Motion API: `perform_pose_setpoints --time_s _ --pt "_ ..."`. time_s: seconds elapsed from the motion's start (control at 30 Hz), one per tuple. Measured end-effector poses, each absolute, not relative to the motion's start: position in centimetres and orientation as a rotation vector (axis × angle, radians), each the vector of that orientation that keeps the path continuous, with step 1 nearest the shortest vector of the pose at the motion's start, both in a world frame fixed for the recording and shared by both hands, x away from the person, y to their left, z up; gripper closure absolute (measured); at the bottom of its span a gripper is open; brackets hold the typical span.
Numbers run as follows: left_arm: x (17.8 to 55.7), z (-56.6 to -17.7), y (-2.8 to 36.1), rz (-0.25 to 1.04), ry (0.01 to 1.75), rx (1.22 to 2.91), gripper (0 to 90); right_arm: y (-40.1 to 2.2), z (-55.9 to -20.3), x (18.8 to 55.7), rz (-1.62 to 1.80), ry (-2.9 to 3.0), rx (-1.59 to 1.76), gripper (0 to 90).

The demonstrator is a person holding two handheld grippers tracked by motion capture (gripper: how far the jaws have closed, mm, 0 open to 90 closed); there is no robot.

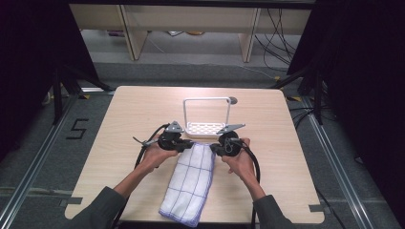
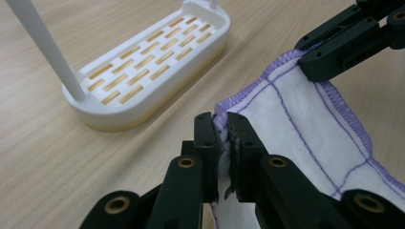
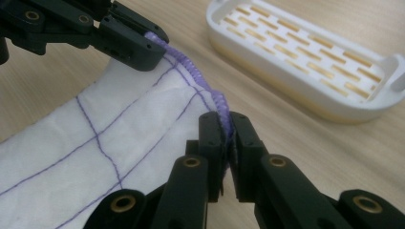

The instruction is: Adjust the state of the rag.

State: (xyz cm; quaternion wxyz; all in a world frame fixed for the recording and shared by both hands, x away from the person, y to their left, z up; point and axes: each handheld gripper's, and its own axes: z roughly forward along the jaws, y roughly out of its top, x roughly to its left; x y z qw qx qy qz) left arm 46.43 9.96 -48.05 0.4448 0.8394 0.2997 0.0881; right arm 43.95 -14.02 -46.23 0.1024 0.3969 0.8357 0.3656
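- In the high view both forearms come up from the bottom edge and angle inward, so the two hands sit side by side at mid-frame, knuckles outward, each wrapped round its tool.
- The left gripper (image 1: 187, 144) points toward the centre of the frame from the left; its jaws are pinched tight on the near-left corner of the cloth (image 1: 190, 182), the purple hem squeezed between the pads in the left gripper view (image 2: 222, 138).
- The right gripper (image 1: 214, 149) faces it from the right, jaws likewise clamped on the opposite top corner of the cloth's hem (image 3: 224, 129).
- The cloth is a white towel with purple grid lines; its top edge spans between the two tools at centre frame, and the rest trails down toward the lower middle, ending near the table's front edge.
- A white slotted rack (image 1: 205, 128) with an upright wire handle stands just above the grippers, close to the cloth's held edge.
- The table (image 1: 129, 119) lies bare to the left, right and upper part of the frame; cables trail from each gripper down beside the wrists.
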Motion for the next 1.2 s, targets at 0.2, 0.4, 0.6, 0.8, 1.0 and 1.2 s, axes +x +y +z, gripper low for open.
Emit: perform_pose_setpoints --time_s 0.2,0.4,0.6,0.8,1.0,1.2 --pt "45.9 -46.1 10.8 0.231 0.729 2.051 83.1 -14.0 -44.2 43.5 1.124 2.460 1.117 85.3" --pt "45.5 -44.7 11.1 0.200 0.723 2.007 83.0 -14.1 -43.0 43.5 1.148 2.433 1.086 85.3" --pt "45.4 -44.1 11.2 0.210 0.699 2.010 83.0 -14.2 -42.9 43.5 1.175 2.416 1.101 85.3" --pt "45.0 -43.0 11.2 0.232 0.690 2.005 83.0 -14.3 -41.8 43.4 1.178 2.414 1.076 85.2" --pt "44.7 -41.5 11.4 0.248 0.676 2.005 83.1 -14.6 -40.8 43.4 1.209 2.394 1.053 85.2" --pt "44.5 -39.5 10.8 0.253 0.646 1.993 83.1 -15.1 -39.0 43.4 1.219 2.368 1.034 85.2"
